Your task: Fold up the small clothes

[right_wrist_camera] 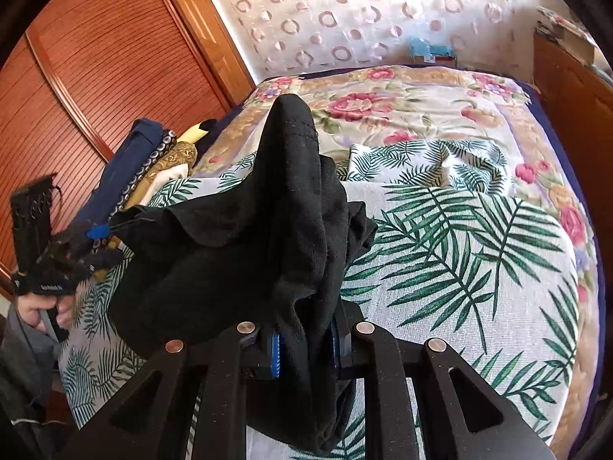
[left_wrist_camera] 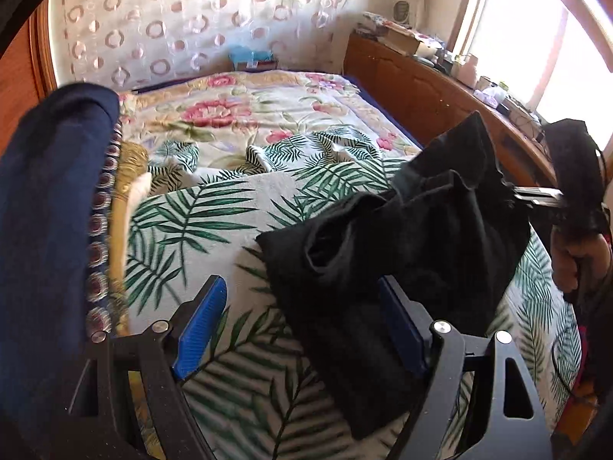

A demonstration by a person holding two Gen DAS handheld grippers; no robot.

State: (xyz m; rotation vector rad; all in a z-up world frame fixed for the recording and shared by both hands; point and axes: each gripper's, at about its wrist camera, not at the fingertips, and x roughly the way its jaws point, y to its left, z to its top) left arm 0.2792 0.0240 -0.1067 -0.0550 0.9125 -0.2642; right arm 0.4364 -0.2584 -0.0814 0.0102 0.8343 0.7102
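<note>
A crumpled black garment (left_wrist_camera: 421, 230) hangs bunched above the palm-leaf sheet (left_wrist_camera: 199, 222). My right gripper (right_wrist_camera: 304, 352) is shut on it, a thick fold squeezed between the blue pads (right_wrist_camera: 276, 356), and cloth (right_wrist_camera: 249, 245) rises in a peak ahead of the fingers. In the left wrist view the right gripper (left_wrist_camera: 536, 195) holds the garment's far right end. My left gripper (left_wrist_camera: 300, 283) stands open. Part of the cloth drapes over its right finger (left_wrist_camera: 402, 329), and its left pad (left_wrist_camera: 199, 329) is bare. From the right wrist view the left gripper (right_wrist_camera: 95, 232) sits at the garment's left edge.
A stack of folded clothes (left_wrist_camera: 49, 191), navy on top (right_wrist_camera: 130, 161), lies at the bed's left edge. A floral blanket (left_wrist_camera: 230, 115) covers the far half. A wooden headboard shelf (left_wrist_camera: 421, 88) with clutter runs along the right, a slatted wardrobe (right_wrist_camera: 95, 57) on the left. A person's hands (left_wrist_camera: 574, 260) (right_wrist_camera: 42, 310) grip the handles.
</note>
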